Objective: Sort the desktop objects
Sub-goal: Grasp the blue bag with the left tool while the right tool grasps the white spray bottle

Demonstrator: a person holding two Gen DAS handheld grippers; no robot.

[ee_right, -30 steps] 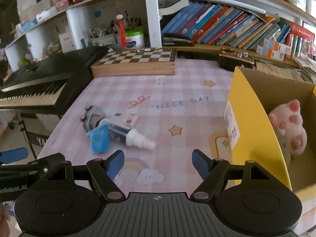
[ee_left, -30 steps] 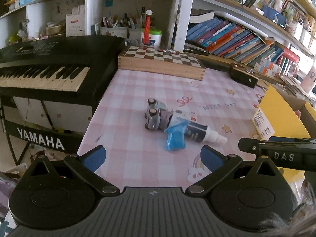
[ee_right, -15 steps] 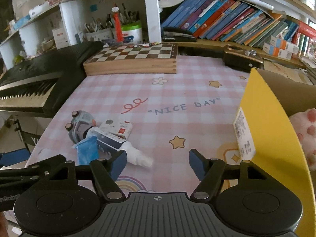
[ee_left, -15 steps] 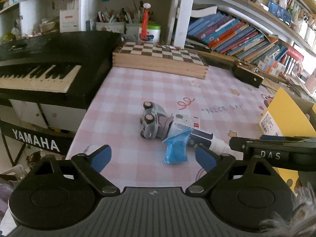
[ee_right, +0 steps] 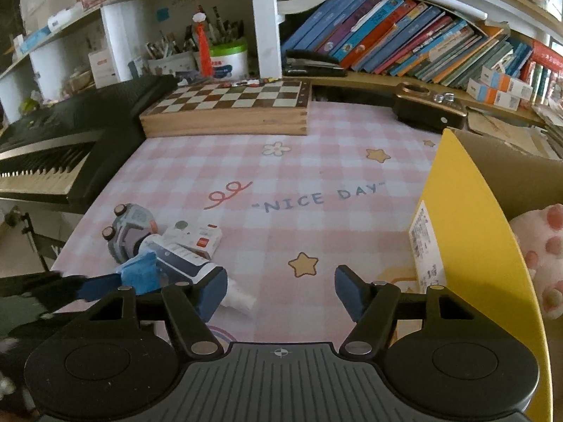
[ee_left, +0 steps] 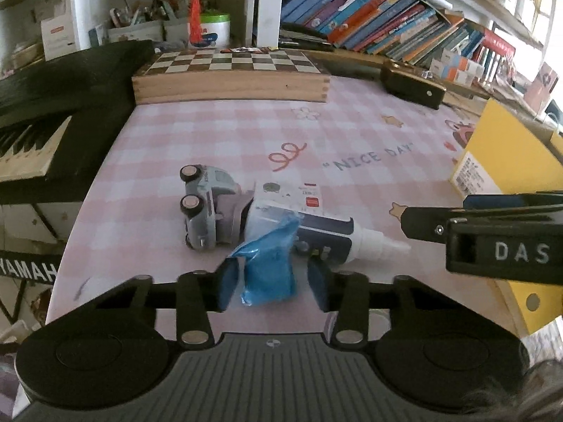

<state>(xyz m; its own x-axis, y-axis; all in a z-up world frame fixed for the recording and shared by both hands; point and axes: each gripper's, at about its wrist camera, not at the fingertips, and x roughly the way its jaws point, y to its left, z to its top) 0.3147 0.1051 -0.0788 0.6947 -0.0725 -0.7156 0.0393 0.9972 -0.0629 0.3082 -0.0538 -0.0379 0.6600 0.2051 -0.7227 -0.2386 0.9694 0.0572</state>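
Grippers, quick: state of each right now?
Left gripper: open, fingers either side of the crumpled blue plastic packet, not yet clamped.
Right gripper: open, holding nothing.

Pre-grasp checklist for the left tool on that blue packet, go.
1. Crumpled blue plastic packet sits between the left tool's fingers: ok.
2. Fingers closed on it: not ok, gaps show either side.
3. Packet free of neighbours: not ok, it overlaps the white-and-navy spray bottle.
4. Grey toy car outside the fingers: ok.
5. Right tool open and empty: ok.
6. Yellow cardboard box has room: cannot tell.
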